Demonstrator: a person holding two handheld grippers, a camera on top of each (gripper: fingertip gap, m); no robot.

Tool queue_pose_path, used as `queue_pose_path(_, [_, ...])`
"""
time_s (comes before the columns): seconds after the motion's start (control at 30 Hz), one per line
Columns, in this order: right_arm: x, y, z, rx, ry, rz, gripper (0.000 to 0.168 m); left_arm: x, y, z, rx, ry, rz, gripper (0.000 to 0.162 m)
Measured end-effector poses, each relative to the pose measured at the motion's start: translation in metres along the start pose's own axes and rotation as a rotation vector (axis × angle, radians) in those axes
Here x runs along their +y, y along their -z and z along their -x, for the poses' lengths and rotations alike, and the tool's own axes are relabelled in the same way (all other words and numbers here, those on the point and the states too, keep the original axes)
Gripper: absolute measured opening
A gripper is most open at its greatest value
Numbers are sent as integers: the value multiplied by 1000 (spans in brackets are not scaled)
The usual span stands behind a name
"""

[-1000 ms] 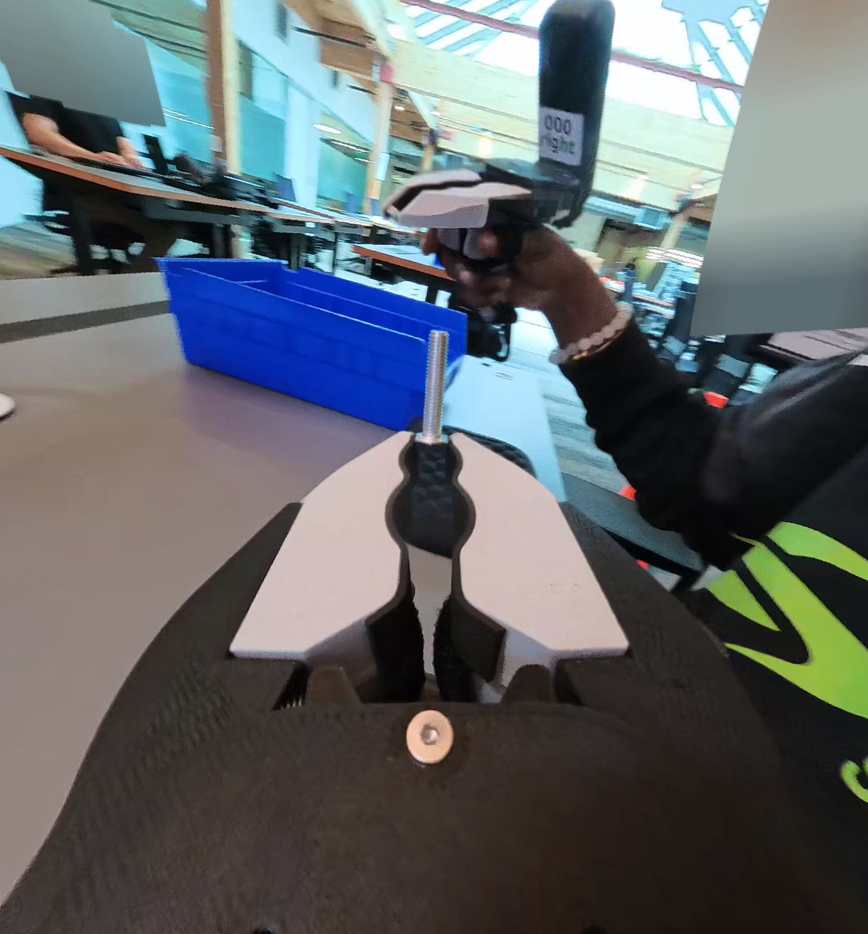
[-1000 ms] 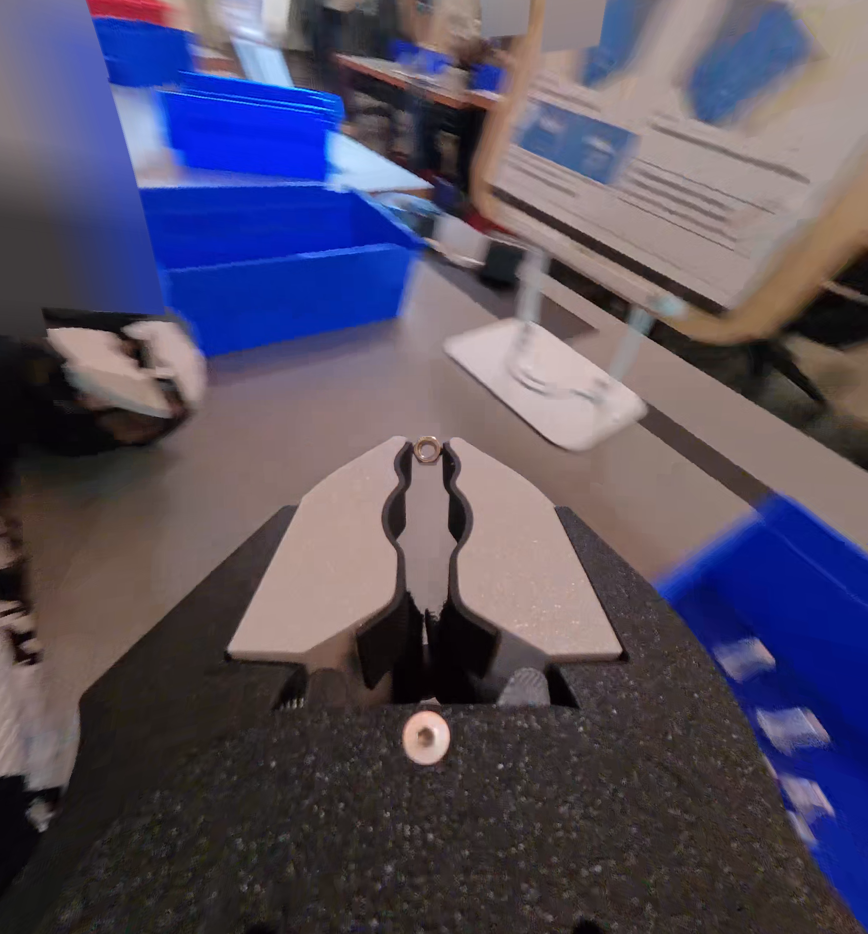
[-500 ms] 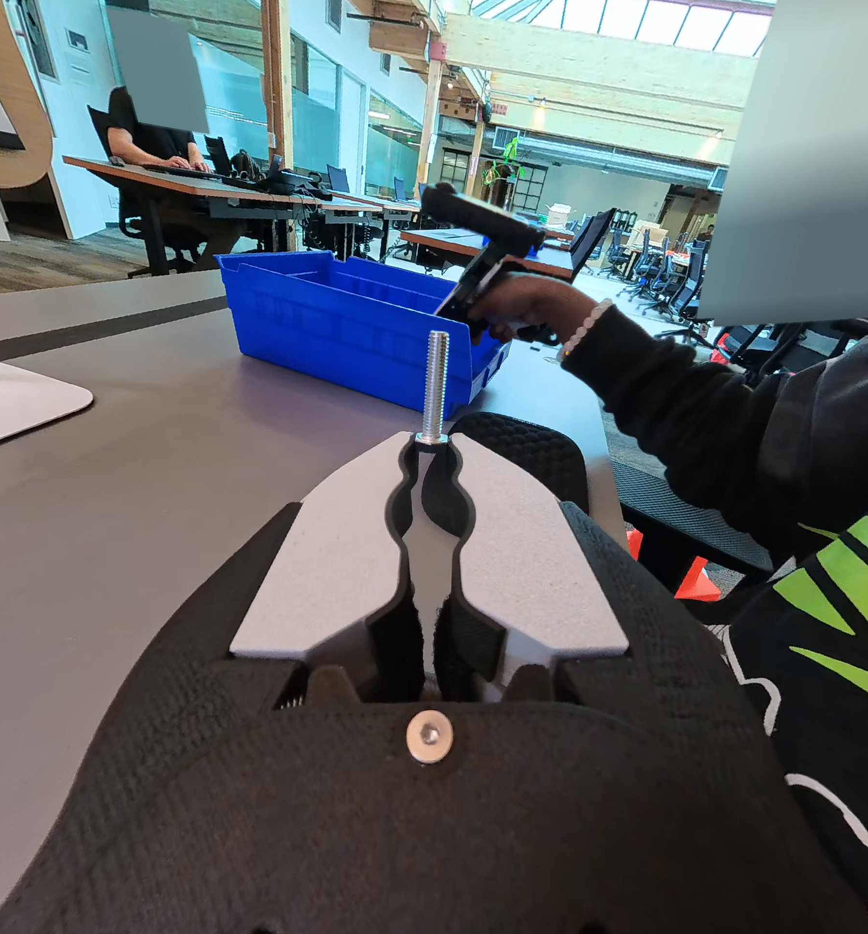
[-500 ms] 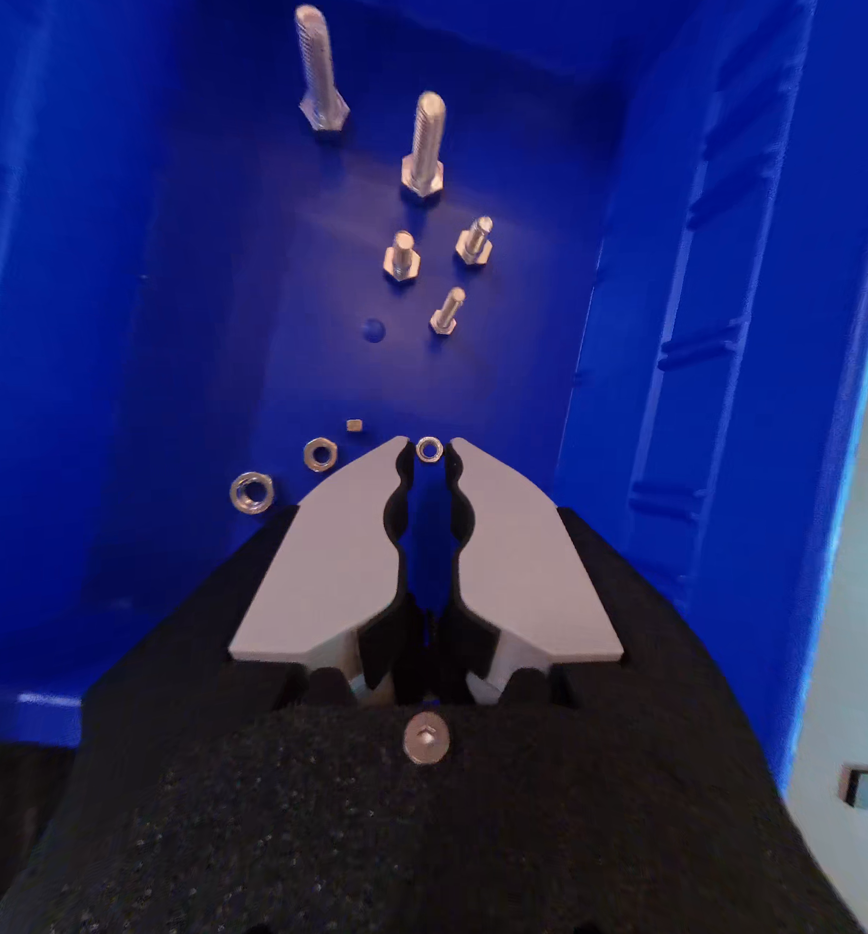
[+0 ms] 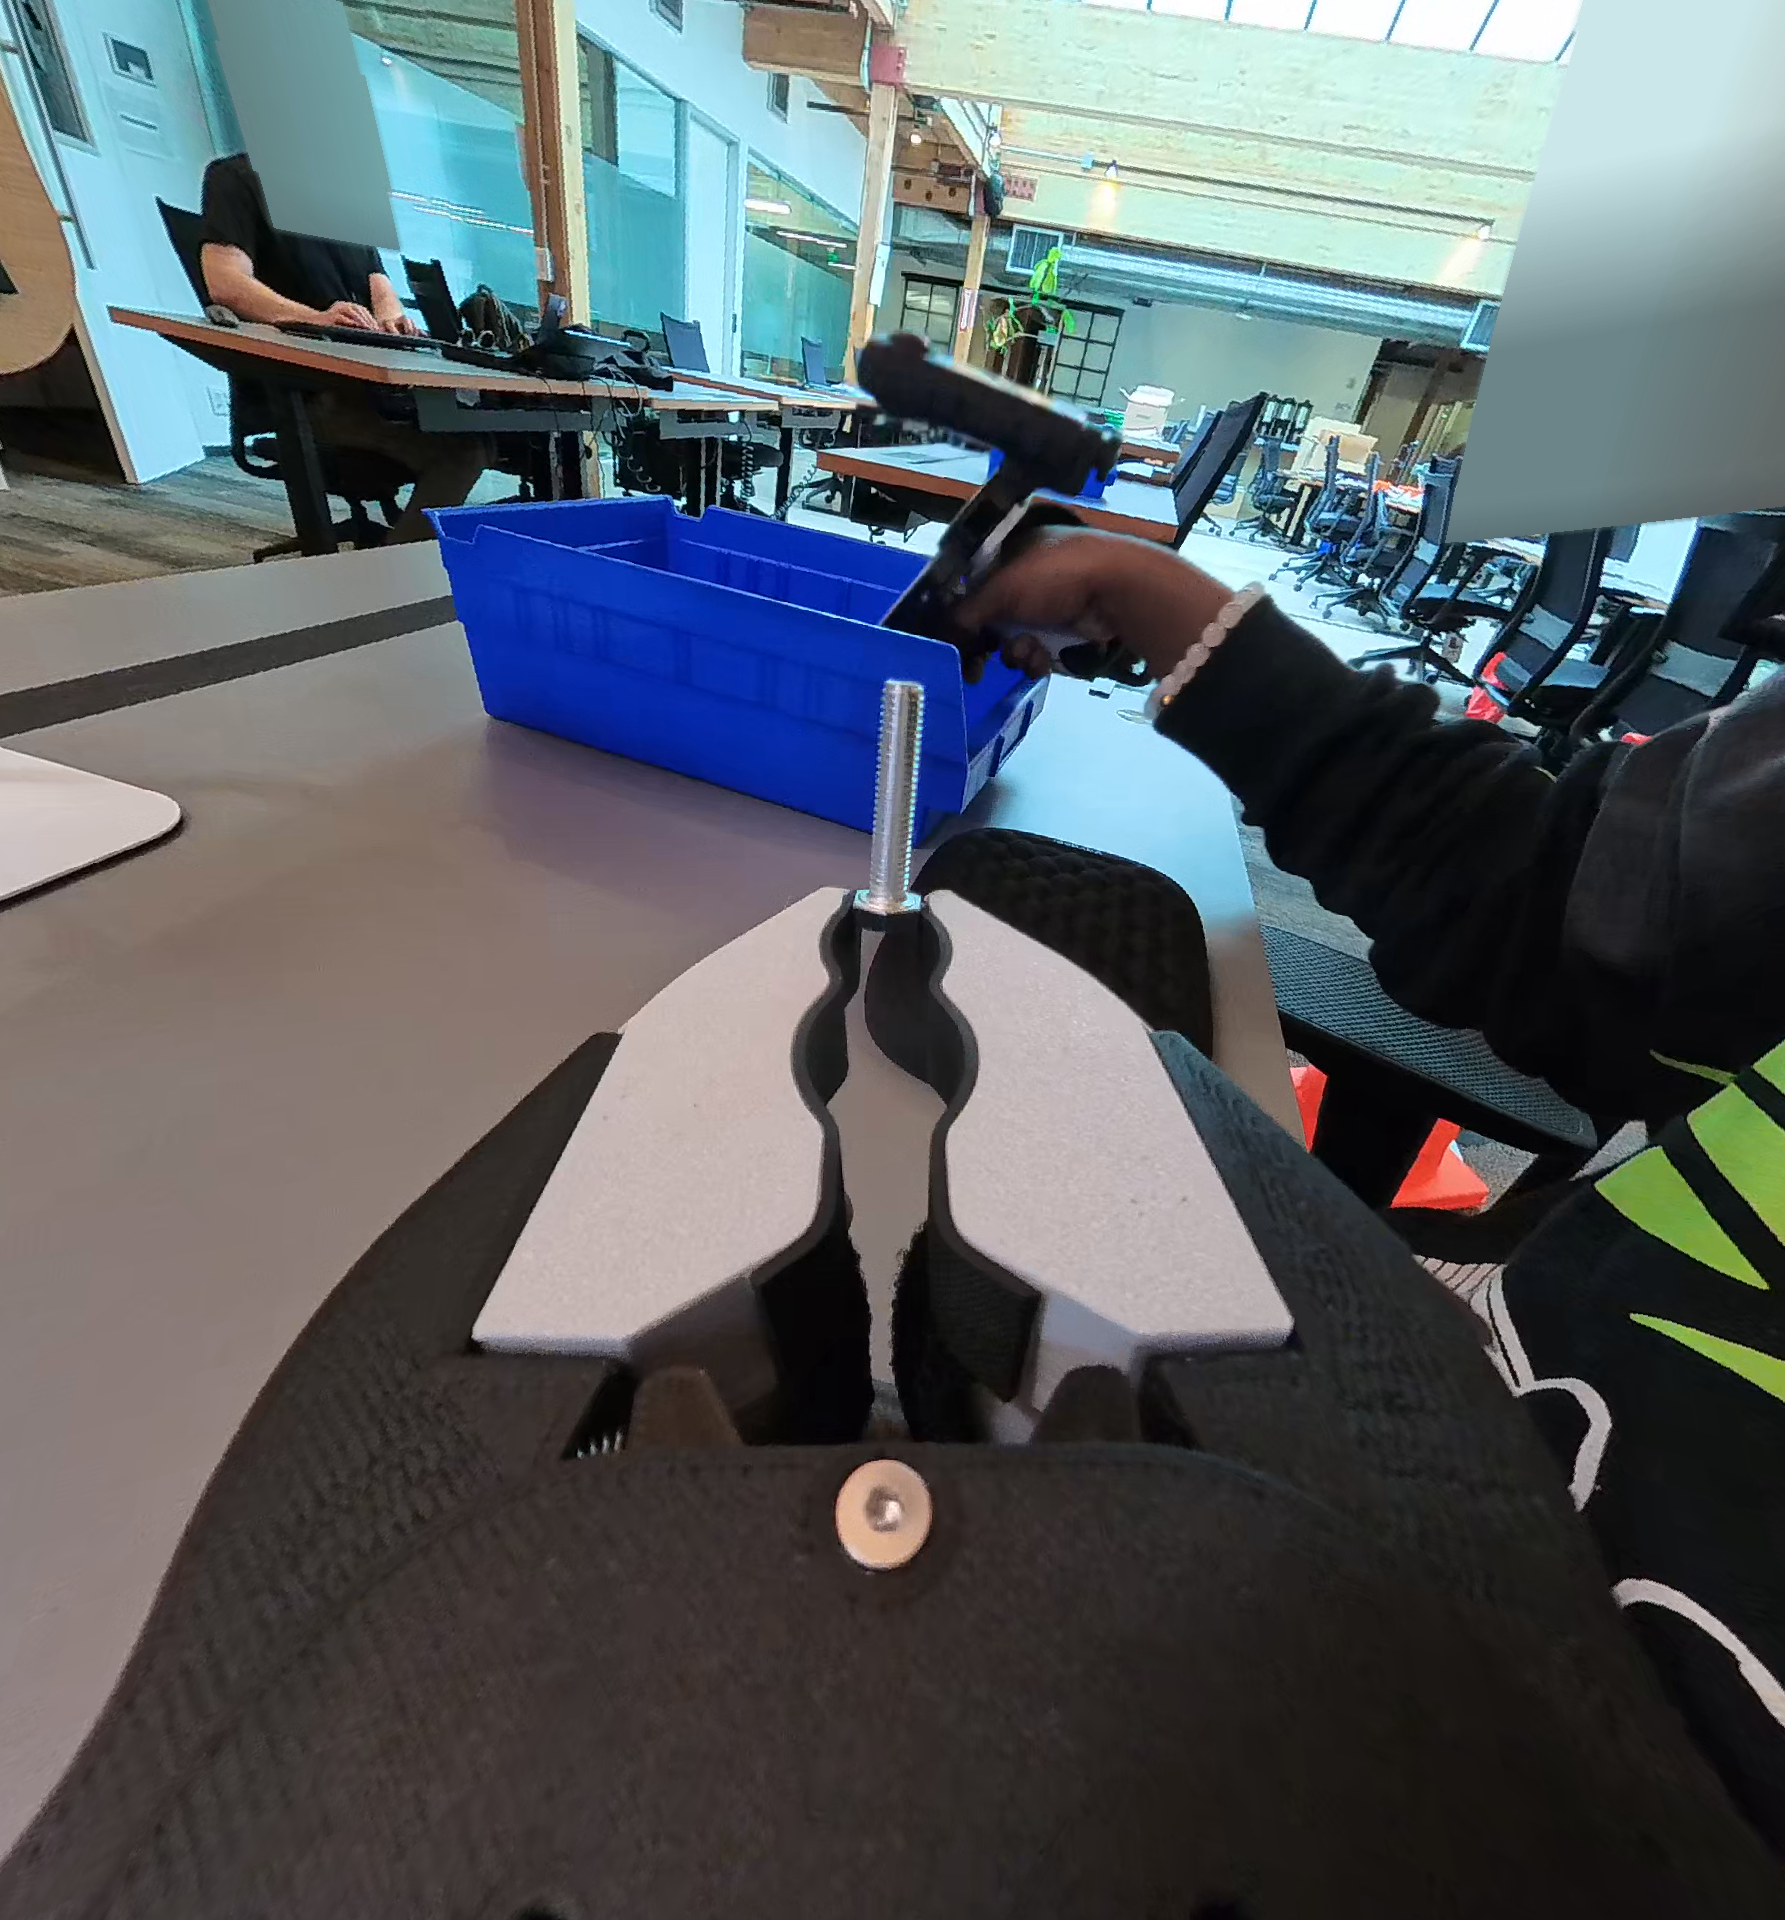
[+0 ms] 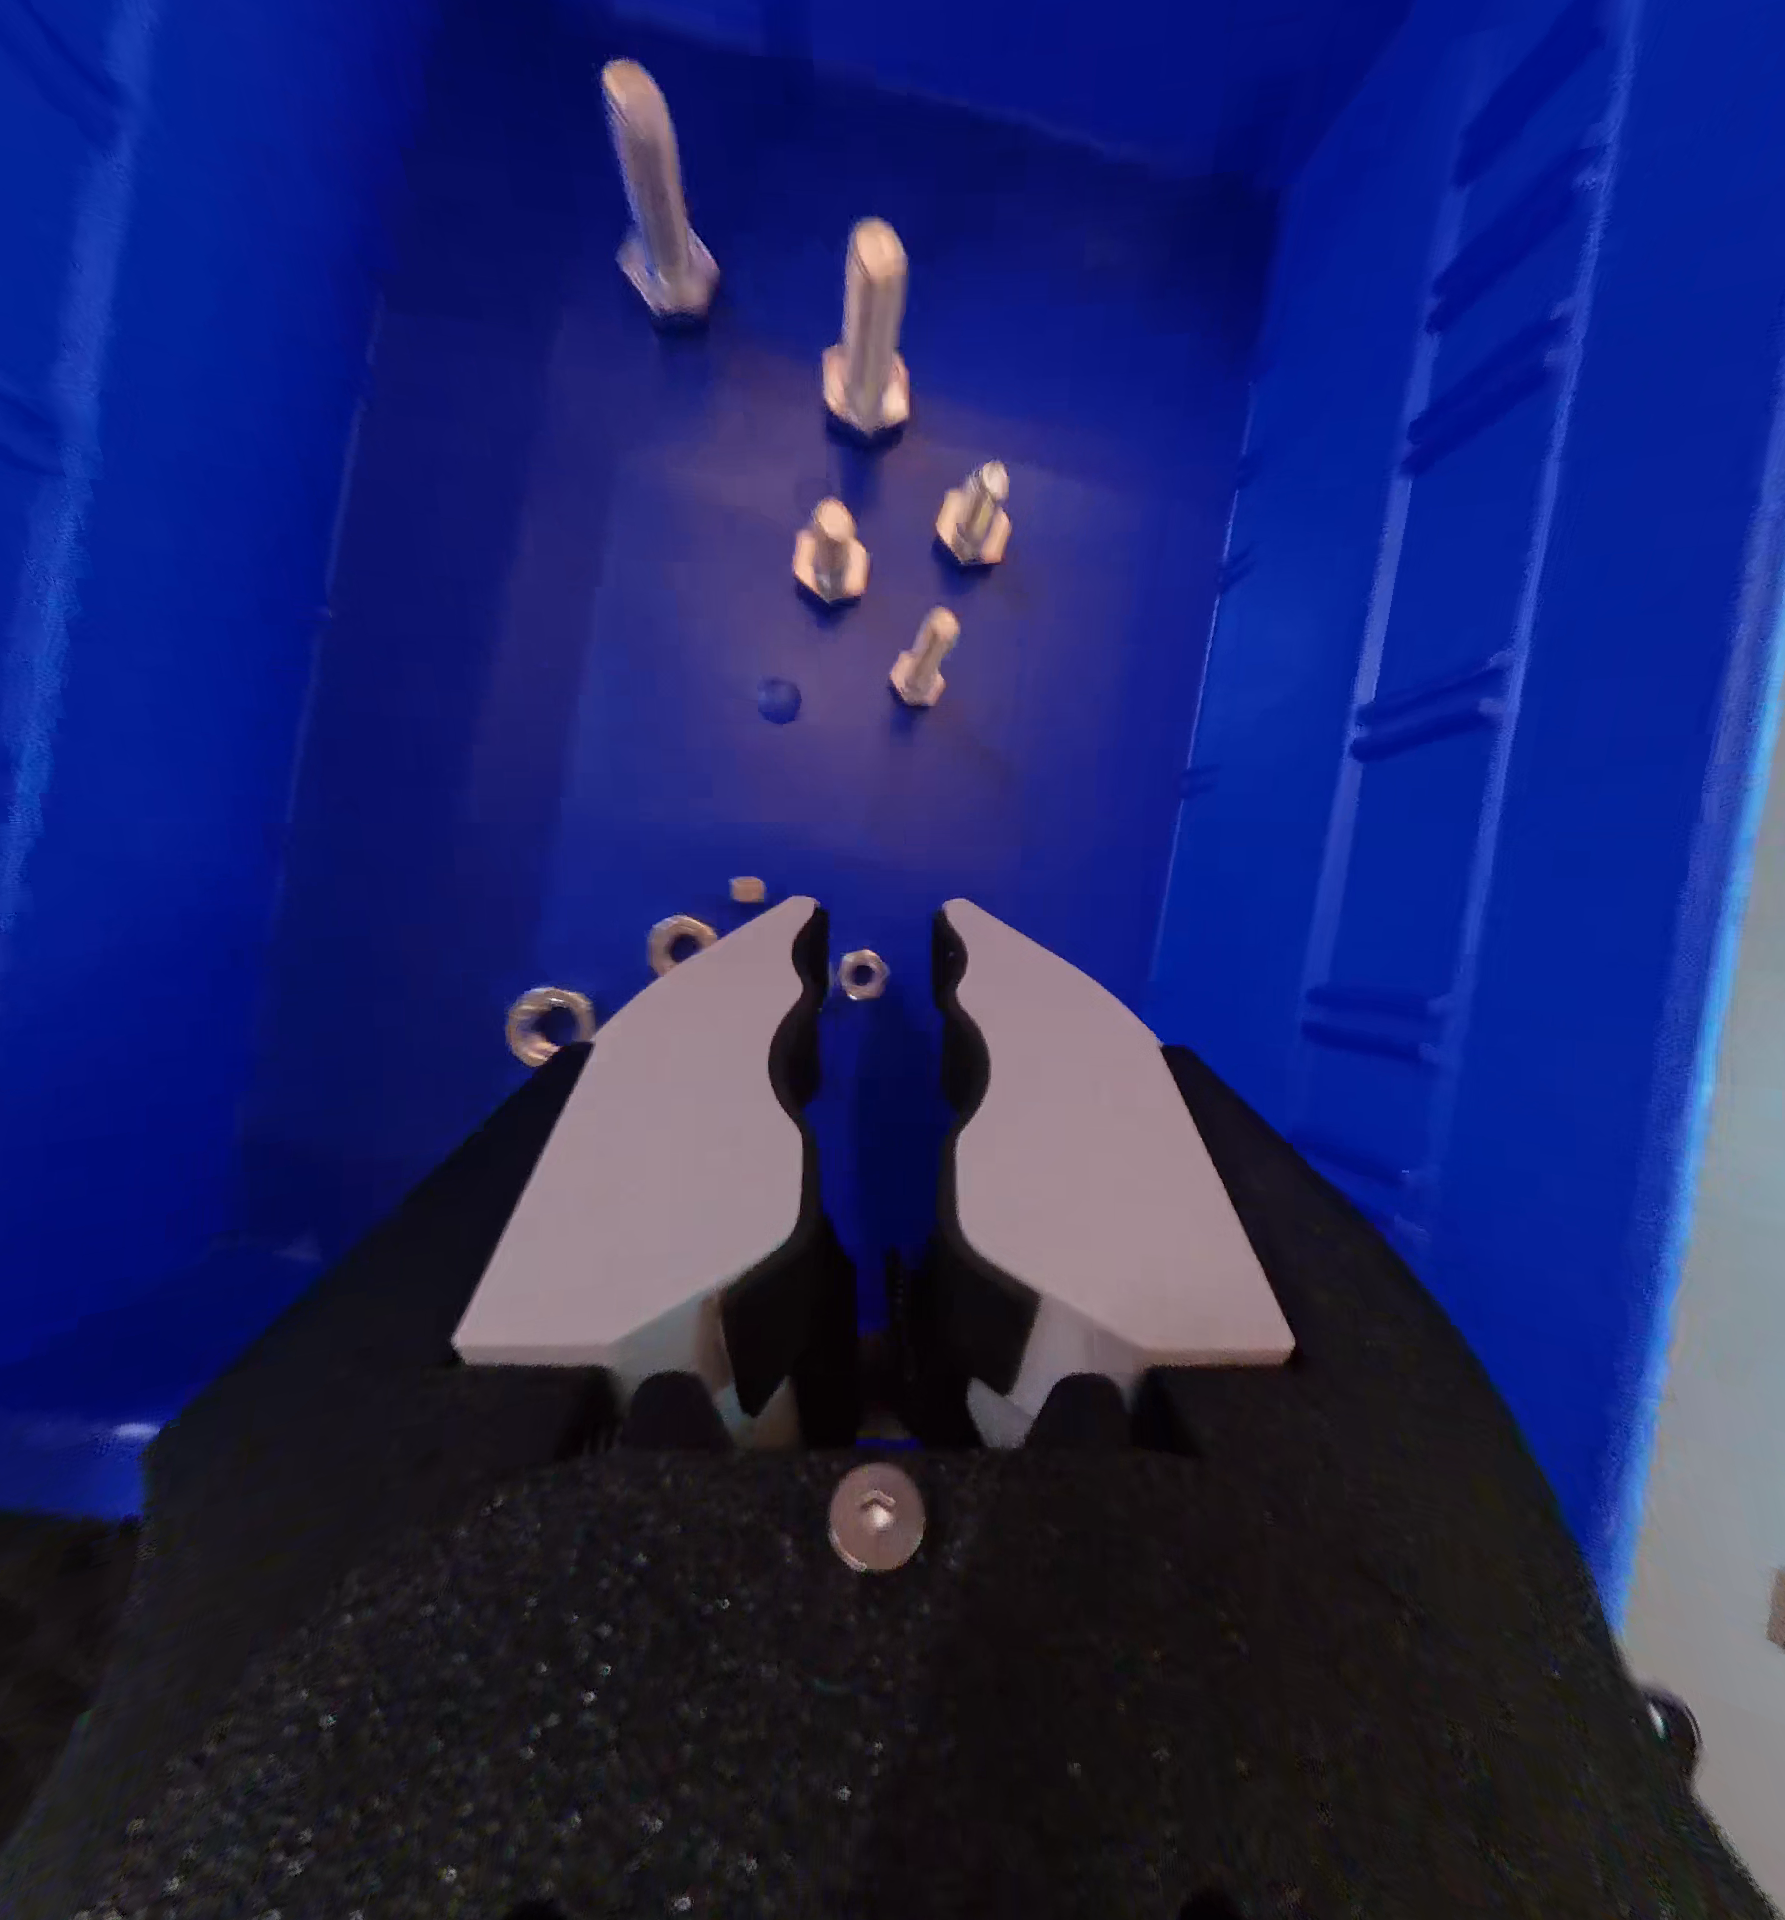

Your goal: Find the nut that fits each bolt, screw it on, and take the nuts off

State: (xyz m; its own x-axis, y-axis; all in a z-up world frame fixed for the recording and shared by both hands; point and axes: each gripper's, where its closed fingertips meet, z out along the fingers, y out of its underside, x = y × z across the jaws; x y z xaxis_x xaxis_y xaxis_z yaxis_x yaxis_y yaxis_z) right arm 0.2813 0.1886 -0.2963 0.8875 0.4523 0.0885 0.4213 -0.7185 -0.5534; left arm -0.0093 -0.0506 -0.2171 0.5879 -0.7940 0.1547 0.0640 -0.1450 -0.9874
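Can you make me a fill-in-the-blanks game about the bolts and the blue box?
1. The left gripper is shut on a long ____, which points up.
2. The right gripper is ____, with a small nut showing between its fingers.
3. The loose bolts and nuts lie in a bin coloured ____.
4. The number of bolts standing on their heads in the bin is ____.

Missing words: bolt; open; blue; five
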Motion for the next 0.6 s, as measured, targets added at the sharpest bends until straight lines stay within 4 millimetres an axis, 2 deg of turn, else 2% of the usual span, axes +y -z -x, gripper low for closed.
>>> queue_pose_path(0.07, [-25,20,30,-105,47,-163,19,1,0,1,-3,-1,6,10])
queue_pose_path(0.1, [-39,35,54,-192,78,-264,19,2,-1,1,-3,-2,10,10])
queue_pose_path(0.17, [-60,75,116,-407,173,-457,21,3,-2,1,-3,-4,19,10])
queue_pose_path(0.23, [-66,119,183,-630,294,-596,22,5,-2,0,-2,-9,31,10])
queue_pose_path(0.33, [-53,169,268,-893,458,-695,23,7,-3,0,-6,-23,45,10])
queue_pose_path(0.4, [-38,184,308,-1004,542,-676,23,7,-3,-1,-4,-25,45,10])
queue_pose_path(0.47, [-27,186,335,-1066,582,-626,23,7,-3,-1,-5,-29,45,10])
queue_pose_path(0.6, [-18,174,361,-1095,621,-547,21,8,-3,-1,-7,-40,50,10])
